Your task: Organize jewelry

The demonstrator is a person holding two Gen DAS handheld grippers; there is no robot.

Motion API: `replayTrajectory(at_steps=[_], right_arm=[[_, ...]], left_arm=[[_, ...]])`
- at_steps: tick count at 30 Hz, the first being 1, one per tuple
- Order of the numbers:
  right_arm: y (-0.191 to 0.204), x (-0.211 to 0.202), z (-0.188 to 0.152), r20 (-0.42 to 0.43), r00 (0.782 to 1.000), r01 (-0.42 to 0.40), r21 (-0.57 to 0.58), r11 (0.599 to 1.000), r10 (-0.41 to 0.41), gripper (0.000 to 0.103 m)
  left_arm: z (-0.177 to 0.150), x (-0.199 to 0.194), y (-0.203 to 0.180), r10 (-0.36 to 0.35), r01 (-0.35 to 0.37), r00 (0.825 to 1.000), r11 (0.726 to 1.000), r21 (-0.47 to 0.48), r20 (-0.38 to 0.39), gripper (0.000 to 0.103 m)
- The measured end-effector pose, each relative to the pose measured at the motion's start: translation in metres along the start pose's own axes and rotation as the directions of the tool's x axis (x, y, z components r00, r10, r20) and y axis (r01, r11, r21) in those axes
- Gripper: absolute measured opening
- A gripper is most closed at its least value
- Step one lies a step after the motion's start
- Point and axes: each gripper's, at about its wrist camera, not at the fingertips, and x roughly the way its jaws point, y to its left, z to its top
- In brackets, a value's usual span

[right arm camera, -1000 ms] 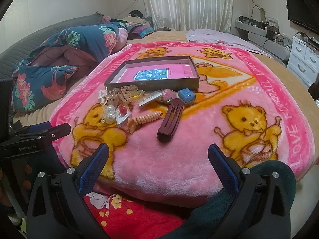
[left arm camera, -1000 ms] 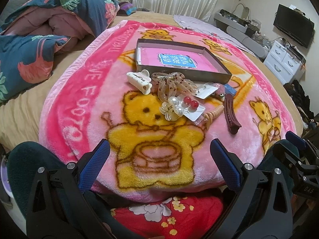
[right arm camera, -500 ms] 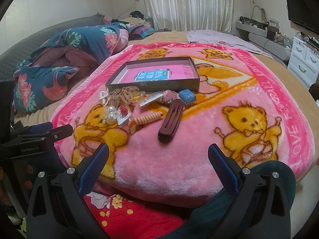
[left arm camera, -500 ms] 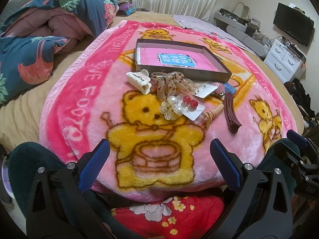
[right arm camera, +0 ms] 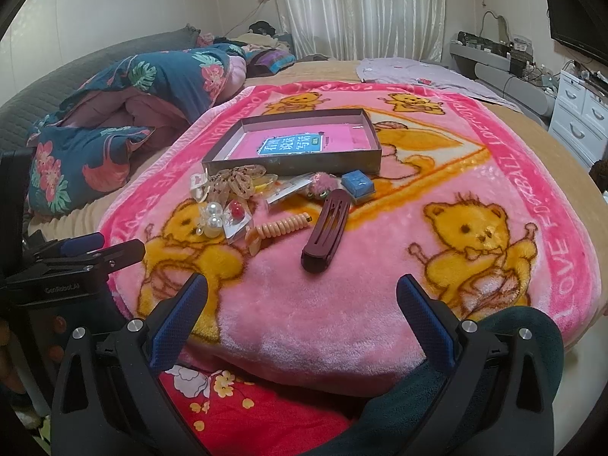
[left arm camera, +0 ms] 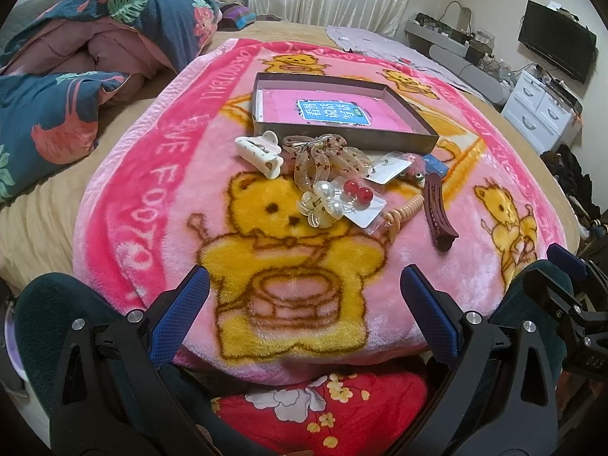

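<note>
**Both grippers empty, jewelry pile waiting in front of the box**

Nearest the cameras, the left gripper (left arm camera: 304,304) and right gripper (right arm camera: 302,304) both hang over the near edge of the bed with fingers spread wide, holding nothing. Nothing is sorted yet, I'd say.

A bit further in, on the pink bear blanket (left arm camera: 152,174), sits the heap. The dark maroon hair clip (right arm camera: 326,230) lies closest and a little apart from the rest. It's stiff plastic, so pinching across its narrow middle should be easy. Touching it is the orange spiral hair tie (right arm camera: 279,226), which is springy and will probably stretch if pulled by one end. Then there's the pearl cluster (left arm camera: 323,201) and the red bead earrings on a card (left arm camera: 359,199). Both are light and slippery, so I'd grab the card's edge. The white claw clip (left arm camera: 260,152) and speckled chain links (left arm camera: 323,155) sit just behind.

Farthest is the open shallow box (left arm camera: 342,135), with only a printed label inside.

A blue cube (right arm camera: 357,186) and a fuzzy pink thing (right arm camera: 323,184) are half buried, so it's hard to tell what they are. The plush pile will likely snag small bits too.
</note>
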Motion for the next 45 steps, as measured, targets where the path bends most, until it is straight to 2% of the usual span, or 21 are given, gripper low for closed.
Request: replayTrajectory(at_steps=[12, 26, 32, 37, 45], right_arm=[[-0.001, 0.000, 0.002, 0.001, 1.000, 0.005, -0.005, 1.000, -0.005, 0.099], [0.000, 0.024, 0.027, -0.028, 0.999, -0.039, -0.027, 0.999, 0.038, 0.099], [0.011, 0.038, 0.040, -0.039, 0.997, -0.063, -0.065, 0.996, 0.061, 0.099], [0.011, 0.055, 0.052, -0.055, 0.995, -0.081, -0.051, 0.995, 0.078, 0.099], [-0.008, 0.083, 0.072, -0.086, 0.995, -0.045, 0.005, 0.999, 0.046, 0.099]], left_arm=[[0.001, 0.005, 0.005, 0.008, -0.008, 1.000, 1.000, -0.020, -0.010, 0.094], [0.012, 0.010, 0.035, 0.026, -0.027, 1.000, 0.995, -0.099, -0.016, 0.094], [0.025, 0.014, 0.054, 0.039, -0.041, 0.999, 0.989, -0.140, -0.016, 0.094], [0.039, 0.019, 0.065, 0.044, -0.045, 0.999, 0.986, -0.161, -0.009, 0.094], [0.065, 0.041, 0.063, 0.025, -0.029, 0.999, 0.990, -0.136, -0.028, 0.094]])
